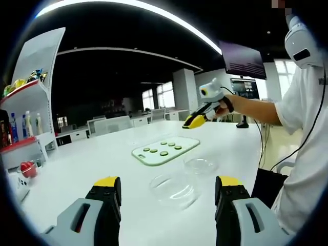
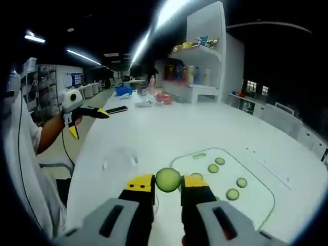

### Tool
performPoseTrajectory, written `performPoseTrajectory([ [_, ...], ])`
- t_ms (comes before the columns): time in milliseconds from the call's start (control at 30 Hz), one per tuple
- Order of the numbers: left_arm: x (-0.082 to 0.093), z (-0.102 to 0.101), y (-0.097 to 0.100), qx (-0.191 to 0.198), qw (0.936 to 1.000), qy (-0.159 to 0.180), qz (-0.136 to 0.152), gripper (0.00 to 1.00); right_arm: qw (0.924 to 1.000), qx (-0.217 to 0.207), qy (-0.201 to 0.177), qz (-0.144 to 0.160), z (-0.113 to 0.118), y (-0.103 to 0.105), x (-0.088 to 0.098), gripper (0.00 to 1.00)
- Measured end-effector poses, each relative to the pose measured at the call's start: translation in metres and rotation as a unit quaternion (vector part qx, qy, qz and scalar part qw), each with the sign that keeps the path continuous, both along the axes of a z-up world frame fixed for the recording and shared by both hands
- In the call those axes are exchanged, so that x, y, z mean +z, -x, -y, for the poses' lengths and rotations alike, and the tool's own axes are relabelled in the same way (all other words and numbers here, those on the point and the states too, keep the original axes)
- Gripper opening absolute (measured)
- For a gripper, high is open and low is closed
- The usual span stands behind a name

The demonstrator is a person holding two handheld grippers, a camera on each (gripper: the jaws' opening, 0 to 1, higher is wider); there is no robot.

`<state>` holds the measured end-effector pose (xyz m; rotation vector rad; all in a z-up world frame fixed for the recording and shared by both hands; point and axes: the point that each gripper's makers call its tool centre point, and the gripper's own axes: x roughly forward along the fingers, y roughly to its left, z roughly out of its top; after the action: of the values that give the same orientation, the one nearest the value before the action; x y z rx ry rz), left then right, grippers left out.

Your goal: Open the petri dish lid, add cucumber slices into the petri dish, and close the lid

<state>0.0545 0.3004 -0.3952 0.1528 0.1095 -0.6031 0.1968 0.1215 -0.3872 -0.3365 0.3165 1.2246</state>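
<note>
The right tongs [image 2: 167, 188] are clenched on one cucumber slice [image 2: 168, 180], held above the white surface [image 2: 169, 133] beside the cutting board [image 2: 259, 202], where more slices [image 2: 213, 168] lie. The open petri dish [image 1: 175, 189] sits toward the person's edge, its lid [image 1: 201, 165] just beside it, between board and person. The left tongs [image 1: 167, 190] hang released, nearer the dish. The slice must travel from board toward dish.

White table [image 1: 102, 159], shelf unit [image 1: 36, 92] with bottles [image 1: 25, 125], wall monitor [image 1: 245, 60], ceiling light strip [image 1: 154, 13].
</note>
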Motion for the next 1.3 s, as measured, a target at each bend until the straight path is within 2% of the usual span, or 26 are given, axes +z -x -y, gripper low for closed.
performPoseTrajectory([
  [333,0.001,0.002,-0.001,-0.004,1.0000,0.000,0.002,0.75,0.9996,0.027,0.006,-0.004,-0.007,0.021,-0.013,0.20],
  [500,0.001,0.002,-0.001,-0.004,1.0000,0.001,0.004,0.74,0.9993,0.036,0.011,-0.007,-0.009,0.024,-0.019,0.20],
  [633,0.002,0.006,0.000,-0.007,0.9999,0.005,0.005,0.74,0.9980,0.056,0.026,-0.012,-0.015,0.035,-0.031,0.20],
  [967,0.005,0.005,0.001,-0.004,0.9999,0.007,0.009,0.74,0.9942,0.081,0.069,-0.017,-0.016,0.040,-0.058,0.20],
  [1300,0.002,0.003,0.001,0.000,0.9999,0.009,0.006,0.74,0.9920,0.091,0.083,-0.028,-0.019,0.047,-0.069,0.20],
])
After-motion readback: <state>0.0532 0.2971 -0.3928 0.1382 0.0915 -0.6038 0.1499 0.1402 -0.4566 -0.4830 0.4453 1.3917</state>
